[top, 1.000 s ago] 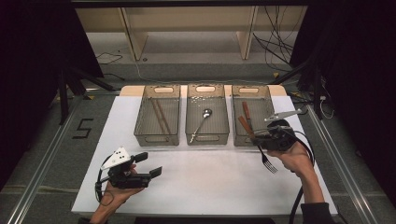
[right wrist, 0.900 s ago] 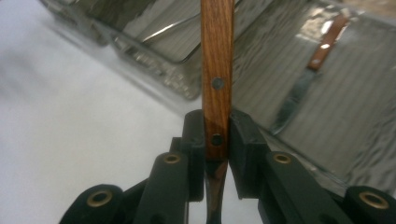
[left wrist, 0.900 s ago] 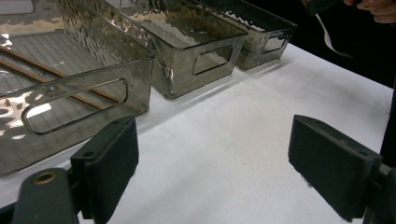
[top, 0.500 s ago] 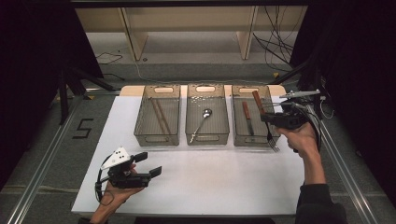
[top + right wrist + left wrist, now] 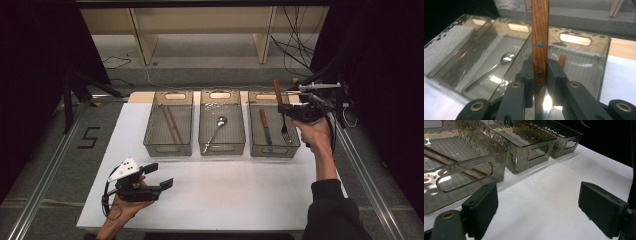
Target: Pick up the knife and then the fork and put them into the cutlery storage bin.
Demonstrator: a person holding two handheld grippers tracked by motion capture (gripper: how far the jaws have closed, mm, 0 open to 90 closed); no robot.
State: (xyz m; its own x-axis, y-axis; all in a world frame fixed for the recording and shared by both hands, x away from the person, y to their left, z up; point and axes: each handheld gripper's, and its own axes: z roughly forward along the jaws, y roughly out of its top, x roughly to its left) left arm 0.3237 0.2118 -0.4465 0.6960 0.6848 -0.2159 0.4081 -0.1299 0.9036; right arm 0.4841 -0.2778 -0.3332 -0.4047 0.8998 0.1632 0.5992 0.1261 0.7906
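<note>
Plainly, a "5" (image 5: 89, 137) marks the floor; right tongs (image 5: 540, 75) clamp a fork (image 5: 284, 127), left tongs (image 5: 537, 210) gape empty.

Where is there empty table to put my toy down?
The white table is bare in front of the three bins, between the left hand-held gripper and the person's right sleeve. It is crowded along the far edge, where the bins sit side by side and the right hand-held gripper holds a fork.
</note>
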